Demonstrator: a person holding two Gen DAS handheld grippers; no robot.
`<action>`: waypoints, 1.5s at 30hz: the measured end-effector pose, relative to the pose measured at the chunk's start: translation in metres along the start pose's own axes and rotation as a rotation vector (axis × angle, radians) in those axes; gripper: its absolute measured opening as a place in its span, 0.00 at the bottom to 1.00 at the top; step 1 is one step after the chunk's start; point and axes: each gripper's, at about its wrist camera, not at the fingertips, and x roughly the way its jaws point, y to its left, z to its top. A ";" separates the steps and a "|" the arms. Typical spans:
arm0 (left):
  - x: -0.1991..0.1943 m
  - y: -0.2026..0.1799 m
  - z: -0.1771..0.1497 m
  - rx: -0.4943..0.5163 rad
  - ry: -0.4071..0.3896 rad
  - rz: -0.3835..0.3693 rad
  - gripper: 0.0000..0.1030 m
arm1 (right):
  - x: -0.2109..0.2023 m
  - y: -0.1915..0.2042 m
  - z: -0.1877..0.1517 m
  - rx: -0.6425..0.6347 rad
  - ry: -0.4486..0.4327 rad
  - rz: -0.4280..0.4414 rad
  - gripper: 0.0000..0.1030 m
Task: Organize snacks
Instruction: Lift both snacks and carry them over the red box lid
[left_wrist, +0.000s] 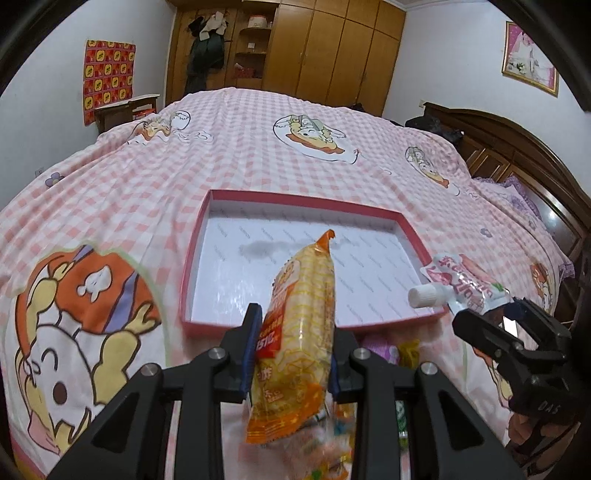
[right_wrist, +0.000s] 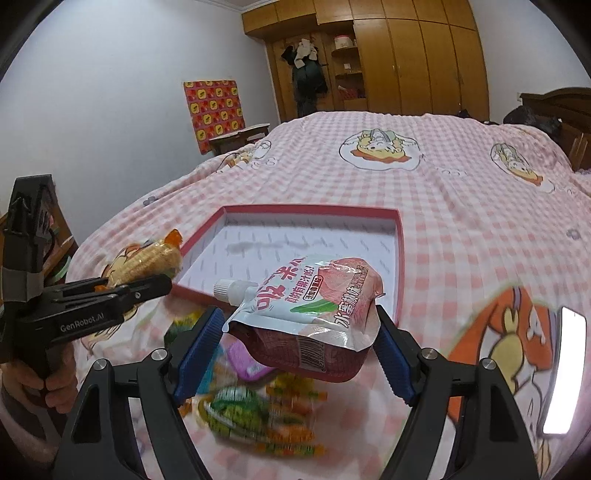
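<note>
black left gripper (right_wrist: 168, 286) marked "genrobot.ai"; right gripper (right_wrist: 299, 317) has ribbed blue pads.

A shallow red-rimmed cardboard tray (left_wrist: 413, 229) lies on the pink checked bed (left_wrist: 258, 147); loose snack packets (right_wrist: 255, 410) lie between it and the bed's near edge.

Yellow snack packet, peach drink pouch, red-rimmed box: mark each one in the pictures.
yellow snack packet (left_wrist: 301, 314), left wrist view, middle of its wrapper.
peach drink pouch (right_wrist: 317, 295), right wrist view, printed front face.
red-rimmed box (left_wrist: 295, 201), left wrist view, far rim.
</note>
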 end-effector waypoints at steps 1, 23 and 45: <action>0.003 0.000 0.003 0.000 0.001 0.003 0.30 | 0.003 0.000 0.003 -0.002 -0.001 0.002 0.78; 0.088 0.004 0.042 0.019 0.059 0.053 0.30 | 0.084 -0.028 0.045 0.026 0.035 -0.018 0.78; 0.115 0.000 0.039 0.044 0.078 0.072 0.30 | 0.125 -0.037 0.034 0.018 0.095 -0.075 0.78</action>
